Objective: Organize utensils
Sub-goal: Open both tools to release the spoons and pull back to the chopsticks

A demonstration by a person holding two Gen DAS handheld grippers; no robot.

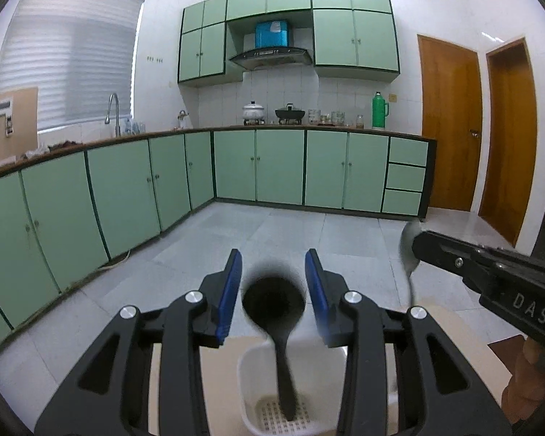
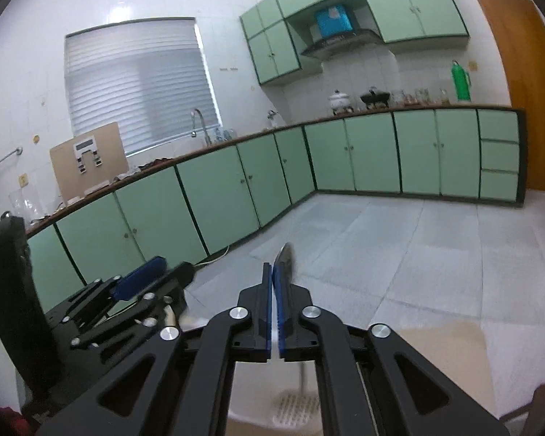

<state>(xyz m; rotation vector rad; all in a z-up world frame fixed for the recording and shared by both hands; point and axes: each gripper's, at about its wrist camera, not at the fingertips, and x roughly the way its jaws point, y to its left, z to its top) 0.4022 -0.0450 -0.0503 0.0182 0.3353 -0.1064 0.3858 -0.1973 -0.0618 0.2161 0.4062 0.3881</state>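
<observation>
In the left wrist view a black ladle point(image 1: 274, 299) stands bowl-up, its handle end down in a white perforated utensil holder point(image 1: 252, 381). My left gripper point(image 1: 273, 258) is open. Its blue pads point(image 1: 232, 290) flank the ladle bowl with a gap on each side. At the right, my right gripper point(image 1: 421, 243) is shut on a metal spoon point(image 1: 407, 245), bowl up. In the right wrist view the right gripper point(image 2: 273, 267) has its pads almost together. The spoon point(image 2: 287, 256) sticks up past them, and its handle runs down toward the holder point(image 2: 294, 405). The left gripper point(image 2: 167, 272) is at the left.
The holder sits on a tan tabletop point(image 2: 450, 352) whose far edge drops to the grey tiled floor point(image 1: 272, 232). Green base cabinets point(image 1: 127, 196) line the left and back walls. Wooden doors point(image 1: 450, 123) stand at the right. A person's hand point(image 1: 530, 363) grips the right tool.
</observation>
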